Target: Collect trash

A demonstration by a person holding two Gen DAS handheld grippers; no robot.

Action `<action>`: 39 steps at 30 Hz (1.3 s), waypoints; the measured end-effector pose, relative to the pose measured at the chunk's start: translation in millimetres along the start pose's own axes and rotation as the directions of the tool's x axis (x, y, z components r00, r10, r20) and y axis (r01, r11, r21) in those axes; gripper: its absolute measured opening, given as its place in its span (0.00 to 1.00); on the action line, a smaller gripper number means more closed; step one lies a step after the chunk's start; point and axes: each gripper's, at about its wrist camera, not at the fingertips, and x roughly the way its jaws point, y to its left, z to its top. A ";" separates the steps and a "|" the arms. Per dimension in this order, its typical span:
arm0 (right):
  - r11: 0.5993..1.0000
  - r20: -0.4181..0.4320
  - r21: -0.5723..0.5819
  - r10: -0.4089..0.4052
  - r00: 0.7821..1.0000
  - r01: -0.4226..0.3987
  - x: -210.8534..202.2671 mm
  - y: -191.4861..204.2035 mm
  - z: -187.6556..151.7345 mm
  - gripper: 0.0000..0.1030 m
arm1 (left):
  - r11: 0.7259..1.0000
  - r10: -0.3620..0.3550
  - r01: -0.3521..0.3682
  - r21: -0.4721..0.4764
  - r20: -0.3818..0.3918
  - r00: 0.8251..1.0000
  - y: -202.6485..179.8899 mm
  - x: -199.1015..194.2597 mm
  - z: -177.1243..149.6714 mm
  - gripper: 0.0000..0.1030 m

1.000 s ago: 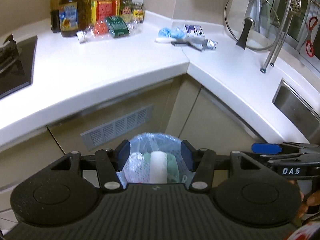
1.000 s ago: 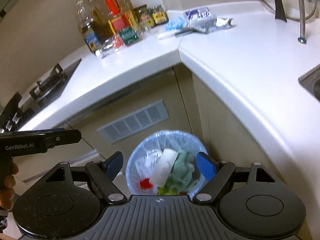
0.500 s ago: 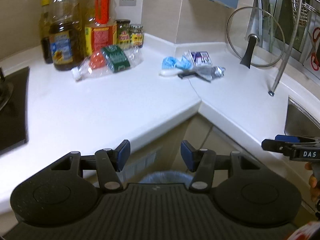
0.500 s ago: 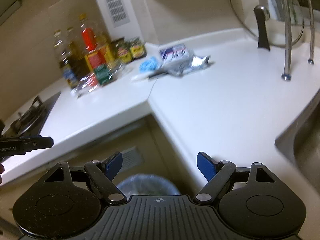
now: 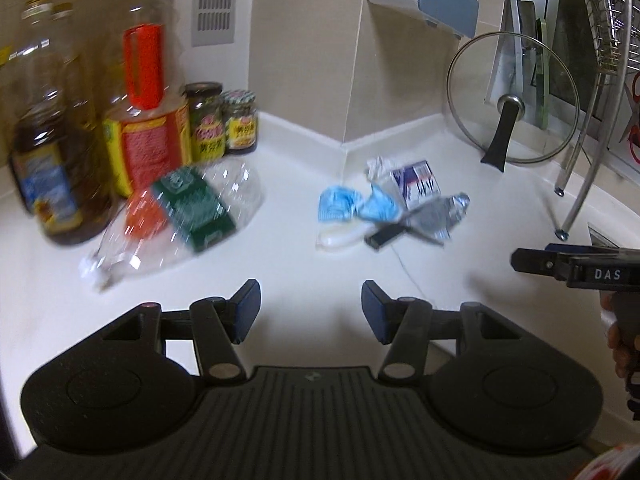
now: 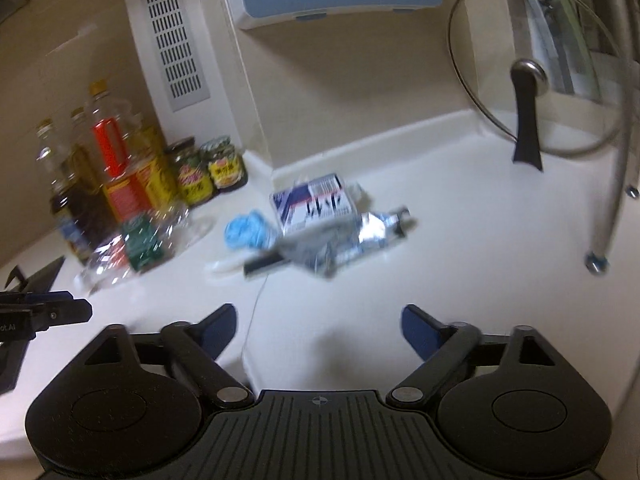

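Trash [image 5: 394, 204] lies heaped on the white counter [image 5: 288, 248] at twelve o'clock, a crushed bottle [image 5: 176, 220] at ten. Left gripper [image 5: 310, 312] hangs half-open and empty; right gripper [image 6: 318, 332] is opening wide, empty.

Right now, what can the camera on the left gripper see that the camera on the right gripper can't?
Only the left wrist view shows the wire dish rack and the red scissors at the far right, plus the right gripper from the side.

Only the right wrist view shows the stove's black corner and the left gripper poking in.

Both show the crushed plastic bottle, the blue crumpled glove, the small carton, the foil wrapper, the sauce jars and the glass lid. Both grippers are empty; the right one's jaws are opening.
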 end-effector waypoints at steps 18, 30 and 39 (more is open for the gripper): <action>0.997 0.056 -0.080 -0.018 0.998 0.023 119.9 7.2 55.6 0.99 | 0.997 -0.060 0.061 0.053 -0.016 0.998 7.2 109.5 59.9 0.51; 0.990 0.020 -0.138 -0.011 1.000 0.013 159.0 6.5 56.1 0.99 | 0.994 -0.084 0.086 0.061 -0.033 0.996 2.4 134.4 63.1 0.51; 0.992 0.019 -0.129 0.013 1.000 -0.011 162.7 0.1 56.2 0.87 | 0.993 -0.093 0.096 0.066 -0.040 0.995 -1.0 140.0 63.9 0.51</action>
